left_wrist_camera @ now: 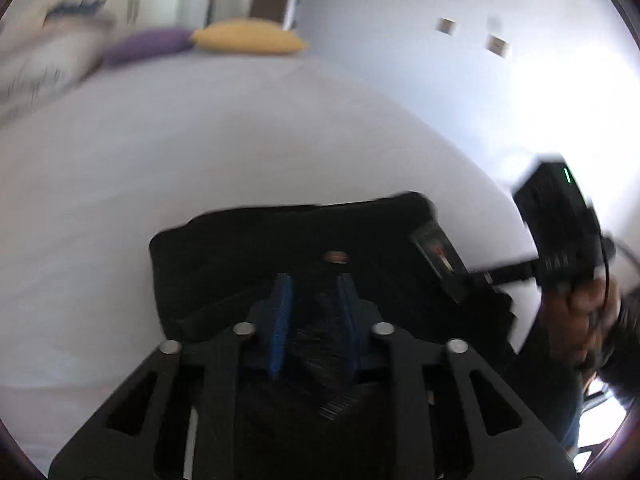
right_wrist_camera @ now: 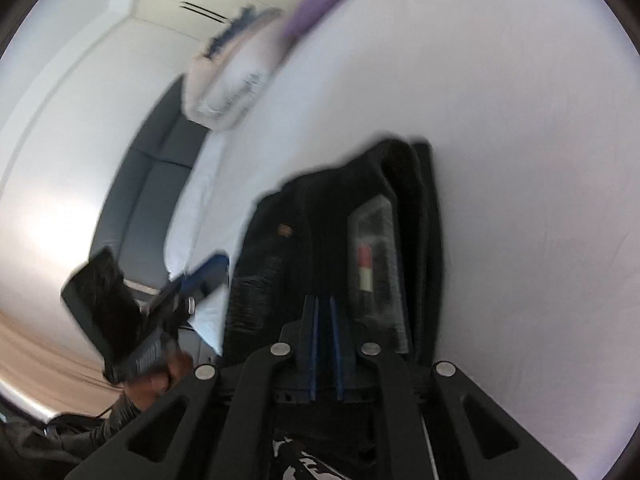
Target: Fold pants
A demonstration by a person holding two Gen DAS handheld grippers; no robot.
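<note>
Blue-padded fingers (left_wrist_camera: 282,316) of the left gripper (left_wrist_camera: 314,320) sit closest to the lens, clamped on a bunch of black fabric that fills the gap between them. That fabric belongs to the black pants (left_wrist_camera: 280,264), which lie as a compact, already doubled bundle on the white bed sheet (left_wrist_camera: 200,152). A small copper rivet (left_wrist_camera: 335,257) shows just beyond the fingertips, and a clear-sleeved retail tag with a red mark (left_wrist_camera: 438,258) lies on the bundle's right part.

Right gripper (right_wrist_camera: 324,344): fingers nearly together over the near edge of the pants; whether cloth is pinched between them cannot be told from this blurred view. The tag sits just beyond and right of these fingers.

Purple and yellow cushions (left_wrist_camera: 208,40) lie well beyond the pants, at the bed's far end.

Judgement: a late fold, possibly the last one. Next move likely calls for carrying the gripped edge across the bundle, laying it flat, then letting go without dragging the layers.
</note>
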